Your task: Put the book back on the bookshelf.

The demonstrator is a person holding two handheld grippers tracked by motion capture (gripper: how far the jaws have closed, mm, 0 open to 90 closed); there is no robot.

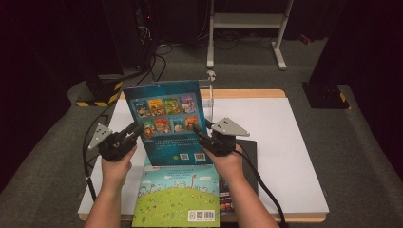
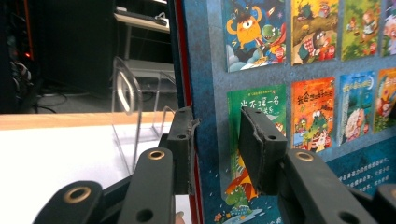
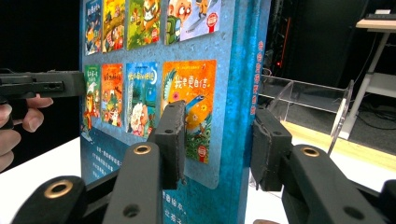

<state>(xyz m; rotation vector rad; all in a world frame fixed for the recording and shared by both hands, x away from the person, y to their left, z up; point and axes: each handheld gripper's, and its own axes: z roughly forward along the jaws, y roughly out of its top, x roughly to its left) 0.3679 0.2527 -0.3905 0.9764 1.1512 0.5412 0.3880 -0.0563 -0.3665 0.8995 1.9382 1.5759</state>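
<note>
A blue picture book (image 1: 168, 121) stands upright above the white table (image 1: 280, 142), its back cover with rows of small cover pictures facing me. My left gripper (image 1: 135, 131) is shut on its left edge, and in the left gripper view my jaws (image 2: 215, 135) sit either side of the book (image 2: 303, 93). My right gripper (image 1: 197, 134) is shut on the right edge. In the right gripper view my jaws (image 3: 217, 135) straddle the book (image 3: 187, 70) at its spine side.
A green picture book (image 1: 176, 194) lies flat at the table's near edge, below the raised one. A black pad (image 1: 249, 156) lies under the right forearm. A clear acrylic stand (image 1: 209, 90) sits at the table's far edge. A white desk frame (image 1: 247, 23) stands behind.
</note>
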